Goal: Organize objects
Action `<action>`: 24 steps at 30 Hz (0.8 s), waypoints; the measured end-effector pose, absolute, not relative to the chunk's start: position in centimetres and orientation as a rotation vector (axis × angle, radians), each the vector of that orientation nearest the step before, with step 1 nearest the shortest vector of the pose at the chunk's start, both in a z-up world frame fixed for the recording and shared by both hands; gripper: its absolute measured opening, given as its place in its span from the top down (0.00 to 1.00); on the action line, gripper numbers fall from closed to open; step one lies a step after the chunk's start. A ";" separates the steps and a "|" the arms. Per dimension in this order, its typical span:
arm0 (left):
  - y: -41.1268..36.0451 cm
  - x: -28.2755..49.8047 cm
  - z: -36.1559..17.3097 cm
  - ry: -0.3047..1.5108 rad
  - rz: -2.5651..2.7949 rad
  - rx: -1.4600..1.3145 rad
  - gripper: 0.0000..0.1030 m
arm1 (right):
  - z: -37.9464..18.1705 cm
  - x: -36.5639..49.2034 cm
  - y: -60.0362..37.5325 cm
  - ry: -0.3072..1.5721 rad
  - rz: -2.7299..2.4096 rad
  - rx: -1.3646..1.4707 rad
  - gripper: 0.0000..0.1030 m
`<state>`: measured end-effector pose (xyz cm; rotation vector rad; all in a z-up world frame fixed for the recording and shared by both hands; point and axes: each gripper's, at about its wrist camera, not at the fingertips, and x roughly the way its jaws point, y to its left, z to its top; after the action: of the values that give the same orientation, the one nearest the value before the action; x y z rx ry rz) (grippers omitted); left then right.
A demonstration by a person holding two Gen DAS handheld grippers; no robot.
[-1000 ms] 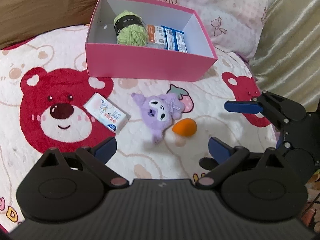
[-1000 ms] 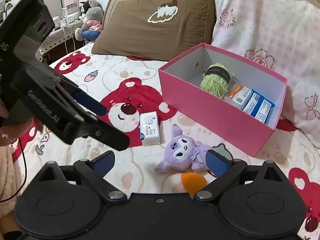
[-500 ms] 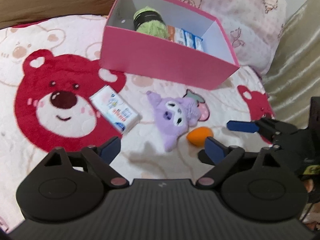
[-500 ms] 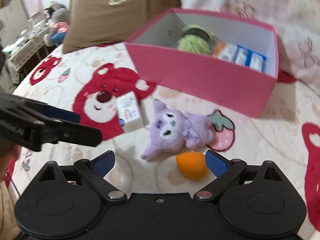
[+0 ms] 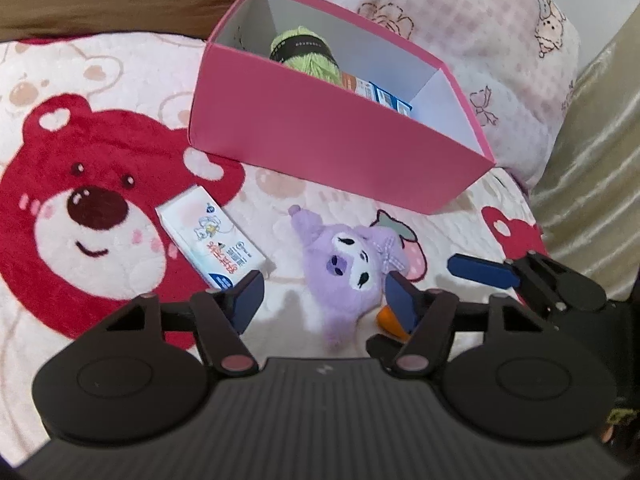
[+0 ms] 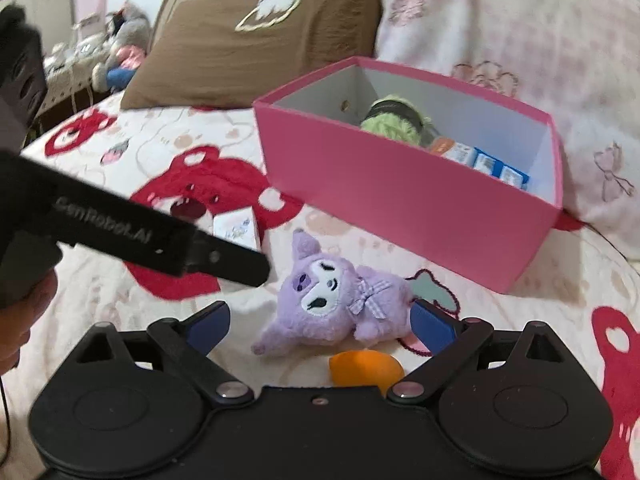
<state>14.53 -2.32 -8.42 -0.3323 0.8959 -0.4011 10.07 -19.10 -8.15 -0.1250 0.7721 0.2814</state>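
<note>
A purple plush toy (image 5: 344,272) lies on the bear-print blanket in front of the pink box (image 5: 320,140). My left gripper (image 5: 324,300) straddles it low down. Its jaws are closing, and its pads do not clearly press the plush. My right gripper (image 6: 322,324) also hangs over the plush (image 6: 332,304), open, with the toy between its fingers. An orange egg-shaped sponge (image 6: 366,368) lies just in front of the plush. A white tissue pack (image 5: 212,244) lies to the left. The box (image 6: 400,208) holds green yarn (image 6: 392,120) and small cartons (image 6: 480,160).
A brown pillow (image 6: 256,40) and a pink patterned pillow (image 5: 460,28) stand behind the box. A beige curtain (image 5: 592,160) hangs at the right. One blue finger (image 5: 476,270) of the right gripper reaches in from the right. A hand (image 6: 24,320) grips the left tool.
Both grippers have sunk toward the blanket and closer to the purple plush. The left jaws have narrowed around it. The right jaws stay as wide as before.
</note>
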 end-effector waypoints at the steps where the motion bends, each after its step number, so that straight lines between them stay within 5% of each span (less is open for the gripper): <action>1: -2.4 14.6 -8.7 0.894 -0.406 -0.334 0.41 | -8.4 10.3 -19.1 0.779 0.288 -0.136 0.05; 13: -3.4 15.7 -12.5 0.844 -0.445 -0.414 0.63 | -12.4 15.4 -23.0 0.922 0.298 0.057 0.05; 24: -3.3 16.0 -14.6 0.897 -0.457 -0.461 0.64 | -13.5 15.1 -22.0 0.930 0.341 -0.033 0.05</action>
<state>16.02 -3.26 -14.57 -0.4608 0.8968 -0.4570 15.09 -22.03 -13.52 -0.0328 0.9299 0.3407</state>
